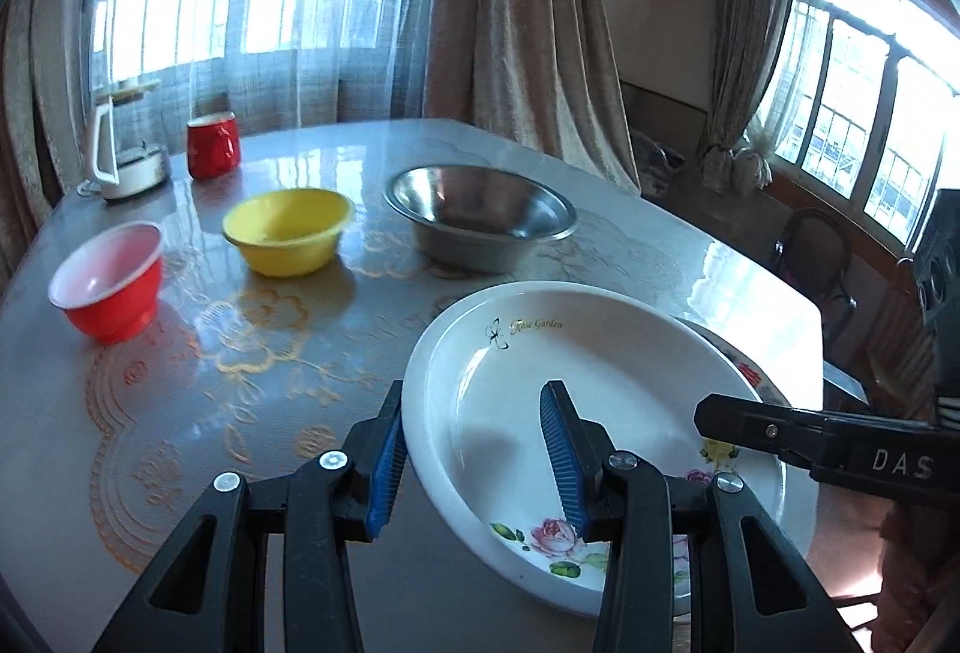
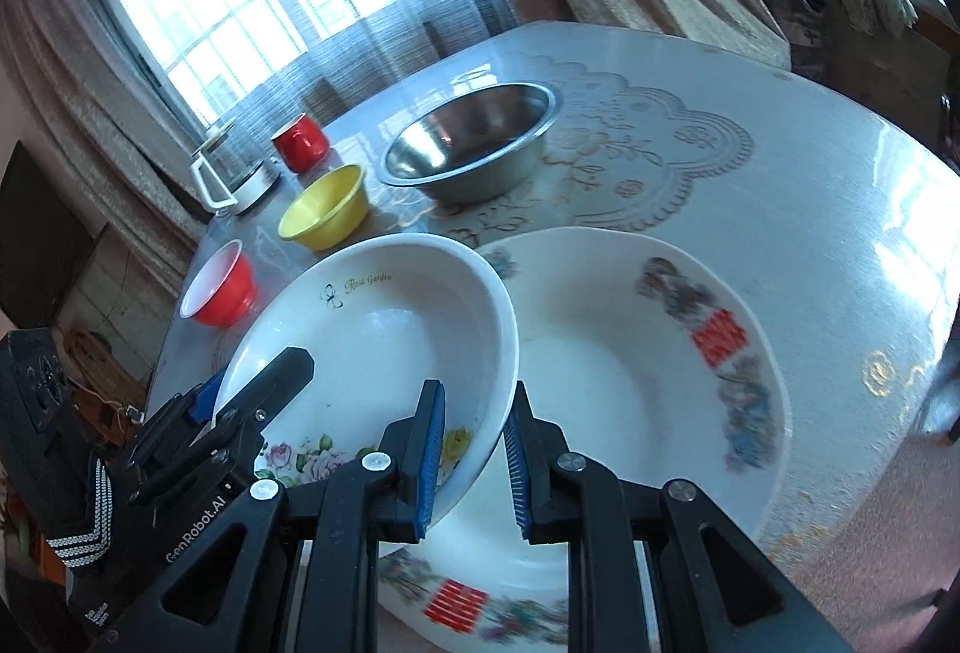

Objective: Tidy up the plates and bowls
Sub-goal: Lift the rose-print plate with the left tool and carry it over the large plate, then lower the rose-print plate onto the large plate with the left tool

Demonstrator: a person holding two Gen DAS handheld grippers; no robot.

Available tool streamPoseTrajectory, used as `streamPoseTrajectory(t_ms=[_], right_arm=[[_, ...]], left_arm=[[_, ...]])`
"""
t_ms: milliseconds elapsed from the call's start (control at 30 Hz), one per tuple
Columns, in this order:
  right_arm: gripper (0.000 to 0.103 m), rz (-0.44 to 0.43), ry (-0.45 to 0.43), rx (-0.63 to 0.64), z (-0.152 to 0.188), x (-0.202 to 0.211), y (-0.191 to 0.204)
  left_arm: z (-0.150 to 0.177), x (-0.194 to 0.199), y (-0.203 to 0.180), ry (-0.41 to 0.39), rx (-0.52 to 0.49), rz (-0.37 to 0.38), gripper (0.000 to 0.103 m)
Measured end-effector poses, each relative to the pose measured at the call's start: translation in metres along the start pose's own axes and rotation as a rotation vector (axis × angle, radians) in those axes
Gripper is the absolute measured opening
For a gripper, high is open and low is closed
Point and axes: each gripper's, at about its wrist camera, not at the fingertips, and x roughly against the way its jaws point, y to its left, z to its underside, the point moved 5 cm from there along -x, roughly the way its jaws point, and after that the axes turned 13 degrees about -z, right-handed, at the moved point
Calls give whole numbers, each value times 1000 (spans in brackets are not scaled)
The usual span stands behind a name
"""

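Observation:
A white deep plate with roses (image 1: 540,347) (image 2: 384,329) is held off the table by both grippers. My left gripper (image 1: 477,455) is shut on its near rim, one blue pad outside and one inside. My right gripper (image 2: 474,464) is shut on the opposite rim; in the left wrist view it comes in from the right. The rose plate overlaps a larger plate with red characters (image 2: 630,383) (image 1: 738,359) that lies on the table beneath it. Farther back stand a steel bowl (image 1: 480,209) (image 2: 468,143), a yellow bowl (image 1: 288,227) (image 2: 327,209) and a red bowl (image 1: 108,281) (image 2: 219,287).
A red mug (image 1: 211,144) (image 2: 300,140) and a white kettle on its base (image 1: 120,155) (image 2: 234,179) stand at the table's far corner by the window. The glossy patterned table (image 1: 240,353) ends close behind the plates on the right, with a chair (image 1: 816,257) beyond.

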Motion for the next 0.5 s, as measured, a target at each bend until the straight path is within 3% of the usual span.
streamPoseTrajectory(t_ms=[500], right_arm=[[21, -7, -12, -75, 13, 25, -37]], left_arm=[[11, 1, -46, 57, -80, -51, 43]])
